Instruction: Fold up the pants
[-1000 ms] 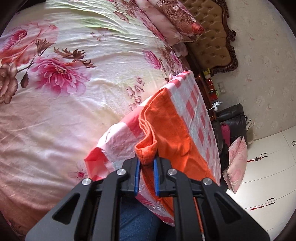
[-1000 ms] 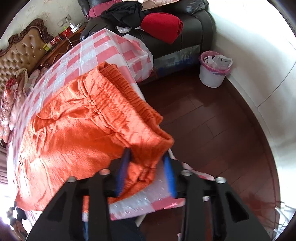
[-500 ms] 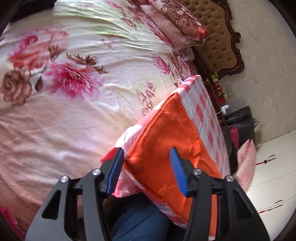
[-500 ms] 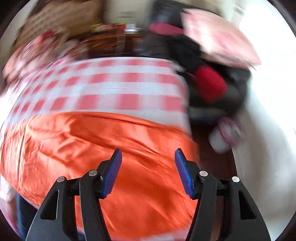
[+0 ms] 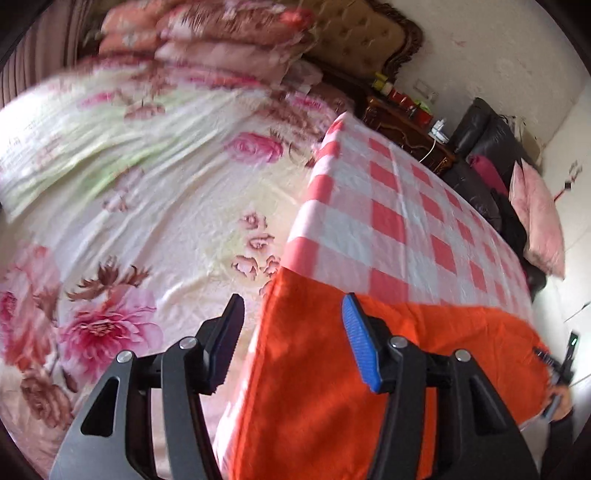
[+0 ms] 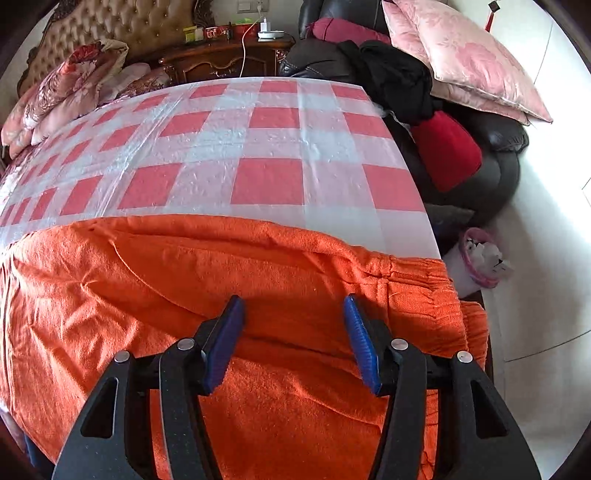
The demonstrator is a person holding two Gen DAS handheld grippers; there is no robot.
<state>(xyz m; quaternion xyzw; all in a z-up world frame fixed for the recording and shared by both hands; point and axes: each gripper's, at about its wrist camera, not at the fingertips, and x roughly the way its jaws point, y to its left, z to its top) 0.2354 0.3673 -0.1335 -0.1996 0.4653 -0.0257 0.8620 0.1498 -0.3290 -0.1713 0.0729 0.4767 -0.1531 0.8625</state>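
The orange pants [image 5: 314,369] lie folded lengthwise along the near edge of the red-and-white checked table [image 5: 388,221]. My left gripper [image 5: 291,306] hovers over their left end at the table's corner. Its jaws are opening with nothing pinched between them. In the right wrist view the pants [image 6: 184,295] stretch across the table [image 6: 258,147], with the elastic waistband [image 6: 424,273] at the right end. My right gripper [image 6: 293,302] hangs above the cloth near the waistband. Its jaws are closing a little, and the pads press on nothing.
A bed with a floral sheet [image 5: 129,203] lies left of the table, with pillows [image 5: 221,33] at its head. Behind the table stand a wooden nightstand [image 6: 229,55] and a black sofa [image 6: 506,158] with a pink cushion [image 6: 461,55]. A waste bin [image 6: 480,258] sits on the floor at the right.
Both grippers let go of the bunched orange cloth and opened. The pants now lie flat on the table. Both views swung round to face across the table.
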